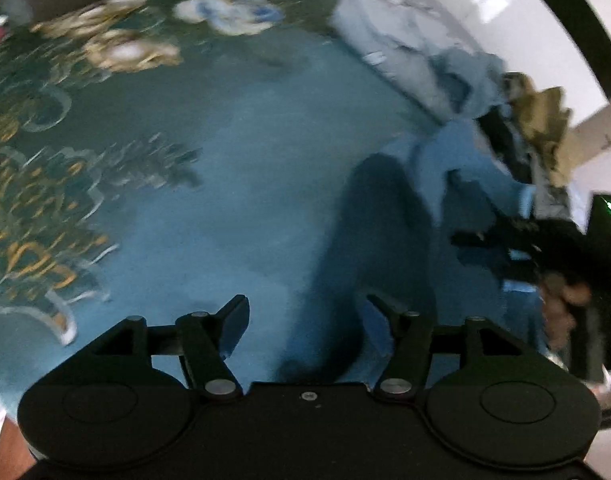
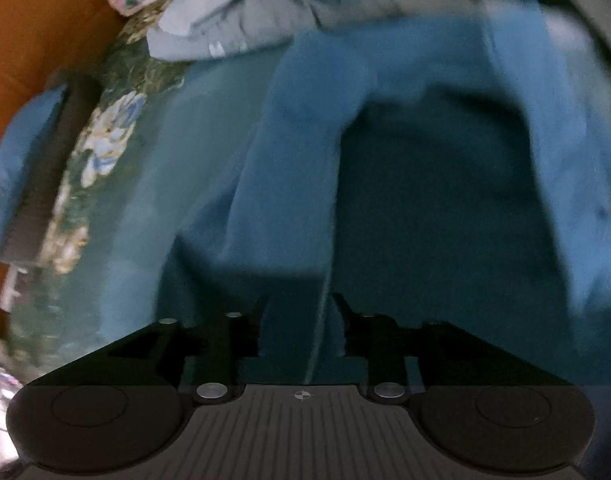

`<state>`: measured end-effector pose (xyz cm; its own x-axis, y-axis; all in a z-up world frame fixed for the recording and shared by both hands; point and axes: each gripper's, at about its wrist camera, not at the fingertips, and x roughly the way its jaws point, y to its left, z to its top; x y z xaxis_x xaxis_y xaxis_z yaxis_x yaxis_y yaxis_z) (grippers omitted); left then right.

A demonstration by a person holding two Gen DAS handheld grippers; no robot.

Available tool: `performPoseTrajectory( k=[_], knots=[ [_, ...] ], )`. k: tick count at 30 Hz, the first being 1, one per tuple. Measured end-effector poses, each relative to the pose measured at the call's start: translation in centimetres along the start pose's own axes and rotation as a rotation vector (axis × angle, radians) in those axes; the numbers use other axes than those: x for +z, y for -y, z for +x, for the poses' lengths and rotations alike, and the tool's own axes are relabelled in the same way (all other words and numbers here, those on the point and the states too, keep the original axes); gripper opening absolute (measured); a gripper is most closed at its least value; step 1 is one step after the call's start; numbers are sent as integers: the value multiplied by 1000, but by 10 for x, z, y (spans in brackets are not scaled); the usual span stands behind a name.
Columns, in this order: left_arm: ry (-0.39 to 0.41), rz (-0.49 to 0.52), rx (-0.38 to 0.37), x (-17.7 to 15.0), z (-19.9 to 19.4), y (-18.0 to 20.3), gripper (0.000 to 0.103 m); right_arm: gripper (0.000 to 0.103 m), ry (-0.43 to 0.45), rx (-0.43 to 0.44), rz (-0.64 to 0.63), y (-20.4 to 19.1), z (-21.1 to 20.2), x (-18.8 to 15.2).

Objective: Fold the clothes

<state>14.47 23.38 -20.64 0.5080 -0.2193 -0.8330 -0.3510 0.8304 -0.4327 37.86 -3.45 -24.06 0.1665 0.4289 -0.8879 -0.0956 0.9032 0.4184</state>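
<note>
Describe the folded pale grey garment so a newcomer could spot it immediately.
Start at the teal floral bedspread. At its far edge lies the pale grey garment, beside a jumbled clothes pile. Unlike the crumpled blue garment, it is neatly folded and has a small white tag.

Motion blur smears the floral bedspread (image 1: 105, 52) at ten o'clock; the clothes pile (image 1: 537, 136) at two o'clock runs past the picture's edge.
</note>
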Motion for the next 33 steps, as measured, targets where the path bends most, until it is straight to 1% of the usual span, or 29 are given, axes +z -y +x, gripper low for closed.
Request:
performPoseTrajectory(
  k=[3,6,10,14,15,19,22,23,24,26,28,30,33],
  knots=[
    [-39,-15,13,-5,10,-6,61,36,-63,-22,-8,-6,5,-27],
    [-84,15,20,-15,16,-6,61,36,-115,35,79,-3,8,-50],
    [-113,20,-4,-27,16,-7,61,36,-143,64,137,-3,8,-73],
    [-135,32,-11,-31,16,-11,61,35,-160,82,210,0,12,-86],
    [-136,45,-8,-30,17,-12,61,32,-158,85,219,1,12,-88],
    [-144,97,5,-27,19,-13,62,26,-155,113,249,-1,14,-94],
    [-154,128,0,-25,24,-12,62,21,-174,136,274,-4,15,-98],
    [-157,133,-1,-25,25,-12,63,16,-179,142,282,-4,15,-100],
    [-162,137,-4,-25,25,-12,63,9,-177,136,276,-6,14,-102],
    [-167,146,-10,-26,25,-11,63,6,-139,112,233,-11,7,-104],
    [-163,164,-11,-27,23,-11,64,5,-87,101,201,-13,-5,-106],
    [-164,167,-19,-29,21,-12,65,5,-48,76,202,-7,-18,-109],
    [-164,148,-30,-31,20,-15,65,5,-23,-1,205,5,-24,-116]
  ],
)
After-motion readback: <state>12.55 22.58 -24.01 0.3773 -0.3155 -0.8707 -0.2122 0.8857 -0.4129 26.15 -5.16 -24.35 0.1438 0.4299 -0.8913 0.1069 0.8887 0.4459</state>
